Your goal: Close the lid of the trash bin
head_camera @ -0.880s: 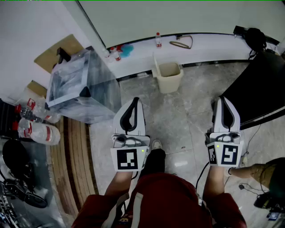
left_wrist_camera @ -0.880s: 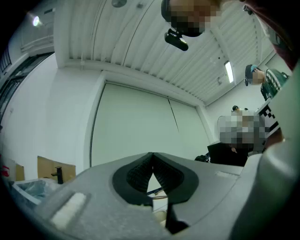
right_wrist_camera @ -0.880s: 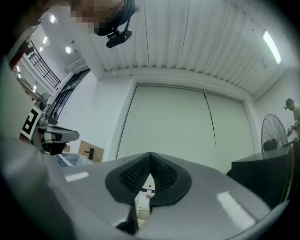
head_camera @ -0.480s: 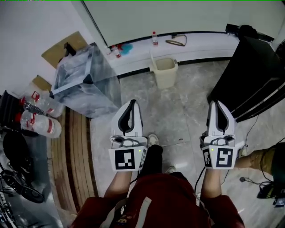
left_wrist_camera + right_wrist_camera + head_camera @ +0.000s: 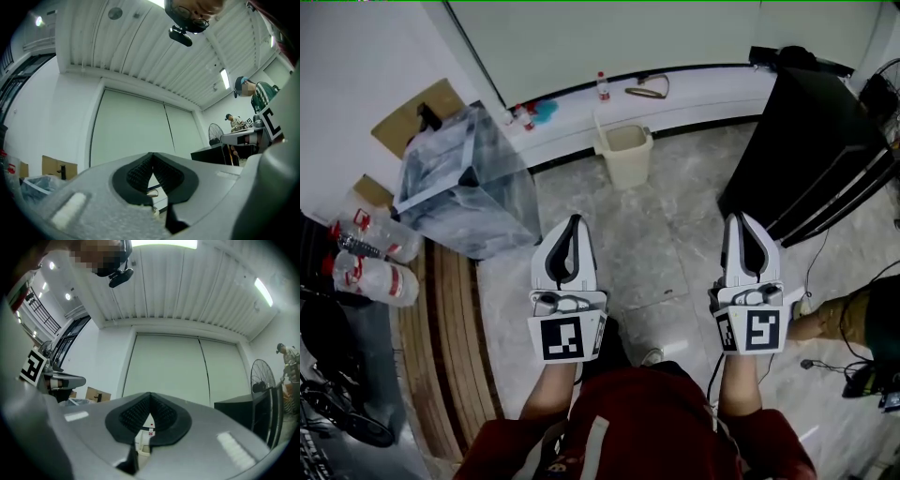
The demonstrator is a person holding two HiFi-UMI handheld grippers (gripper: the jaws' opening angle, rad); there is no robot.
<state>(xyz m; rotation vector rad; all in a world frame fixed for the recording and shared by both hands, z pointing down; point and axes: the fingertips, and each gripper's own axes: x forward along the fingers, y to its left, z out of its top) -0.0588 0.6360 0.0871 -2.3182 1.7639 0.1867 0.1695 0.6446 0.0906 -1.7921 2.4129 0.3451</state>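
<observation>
Marble floor [image 5: 666, 248], trash bin [image 5: 623, 169] at wall [image 5: 581, 47]; left gripper [image 5: 574, 221], right gripper [image 5: 741, 217]: fingers [image 5: 138, 174] pressed together.

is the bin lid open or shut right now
Open: the lid stands upright at the trash bin's rim, and the hollow inside shows.

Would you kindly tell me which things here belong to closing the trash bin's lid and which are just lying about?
For the job: beige trash bin; left claw and right claw, both shut and empty.
Lying about: bag-lined container; plastic bottles; black cabinet; cardboard.
</observation>
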